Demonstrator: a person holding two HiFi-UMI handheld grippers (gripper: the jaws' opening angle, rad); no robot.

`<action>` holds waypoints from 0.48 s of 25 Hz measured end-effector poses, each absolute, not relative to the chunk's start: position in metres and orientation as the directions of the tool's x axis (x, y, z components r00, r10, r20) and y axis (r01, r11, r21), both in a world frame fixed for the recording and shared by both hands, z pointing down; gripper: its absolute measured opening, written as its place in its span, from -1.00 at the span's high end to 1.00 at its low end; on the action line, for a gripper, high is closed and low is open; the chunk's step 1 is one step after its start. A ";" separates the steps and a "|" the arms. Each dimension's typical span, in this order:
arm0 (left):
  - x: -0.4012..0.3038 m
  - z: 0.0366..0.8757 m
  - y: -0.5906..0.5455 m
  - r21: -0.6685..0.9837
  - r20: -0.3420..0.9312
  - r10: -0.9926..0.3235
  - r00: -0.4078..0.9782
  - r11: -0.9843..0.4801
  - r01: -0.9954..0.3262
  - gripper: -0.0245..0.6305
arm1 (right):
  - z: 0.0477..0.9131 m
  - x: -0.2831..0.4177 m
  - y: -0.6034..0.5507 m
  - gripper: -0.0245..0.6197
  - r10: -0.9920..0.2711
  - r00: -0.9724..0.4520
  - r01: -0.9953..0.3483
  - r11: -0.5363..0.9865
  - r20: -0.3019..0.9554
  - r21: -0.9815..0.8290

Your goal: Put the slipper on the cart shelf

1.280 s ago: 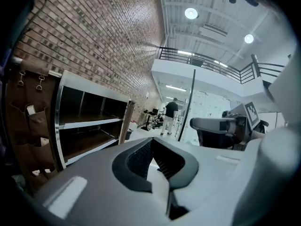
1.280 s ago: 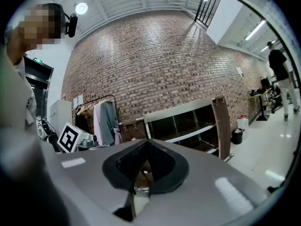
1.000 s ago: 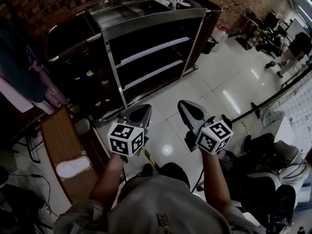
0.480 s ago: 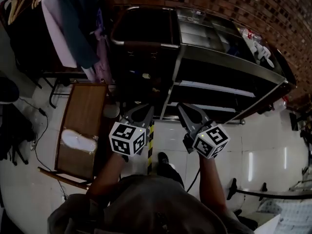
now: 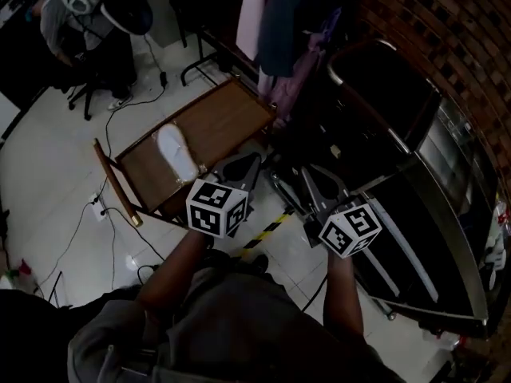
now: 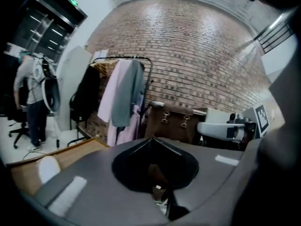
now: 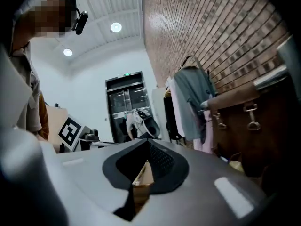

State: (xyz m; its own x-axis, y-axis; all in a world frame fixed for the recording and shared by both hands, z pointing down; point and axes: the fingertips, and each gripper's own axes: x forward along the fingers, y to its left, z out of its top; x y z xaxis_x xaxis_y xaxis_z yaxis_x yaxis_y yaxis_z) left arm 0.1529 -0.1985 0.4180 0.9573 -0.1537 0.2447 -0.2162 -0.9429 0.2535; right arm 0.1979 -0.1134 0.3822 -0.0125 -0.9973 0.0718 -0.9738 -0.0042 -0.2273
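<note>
The left gripper (image 5: 251,163) is pointing out over the near edge of the wooden bench (image 5: 227,118). Its jaws are pressed together at the tips with nothing between them. The right gripper (image 5: 310,175) is hovering just off the bench's corner, on the side away from the slipper. It is likewise closed and carrying nothing.

The slipper (image 5: 177,150), pale and flat, is lying on the bench's top, toward the end farthest from the clothes rack (image 5: 287,22). It is near the left gripper but apart from it. The cart (image 5: 459,146) is standing past the bench's other end, against the brick wall, so the whole carry is yet to come.

The step in hand looks to be the approach for the pick-up, and the left gripper seems the natural one, being nearer the slipper. Doing it well probably means opening the jaws wide while they are clear of the bench, not once they are down on the slipper. It also means tilting the gripper down, since it is pointing almost level now.

A soft slipper is likely to fold, so taking it across the upper or along one side edge should hold better than pinching the toe. The bench seems to have a raised rim, so lifting straight up before swinging toward the cart should be safer. The cables on the floor beside the bench are worth minding when stepping.
</note>
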 end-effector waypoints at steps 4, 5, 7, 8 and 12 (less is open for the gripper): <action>0.098 0.437 -0.243 0.248 0.288 -0.362 0.887 -0.866 -0.434 0.90 | 0.393 0.164 -0.162 0.93 -0.976 -0.204 -0.952 0.180 0.076 -0.249; 0.082 0.443 -0.253 0.248 0.300 -0.411 0.861 -0.838 -0.486 0.90 | 0.396 0.154 -0.174 0.93 -0.964 -0.252 -0.940 0.225 0.080 -0.256; 0.054 0.456 -0.271 0.251 0.320 -0.491 0.810 -0.781 -0.572 0.90 | 0.401 0.136 -0.196 0.93 -0.939 -0.332 -0.917 0.300 0.090 -0.263; 0.043 0.461 -0.279 0.252 0.325 -0.521 0.789 -0.757 -0.603 0.90 | 0.403 0.129 -0.207 0.93 -0.927 -0.362 -0.908 0.327 0.095 -0.264; 0.008 0.486 -0.311 0.263 0.346 -0.603 0.719 -0.674 -0.691 0.90 | 0.415 0.103 -0.241 0.93 -0.888 -0.442 -0.878 0.399 0.126 -0.264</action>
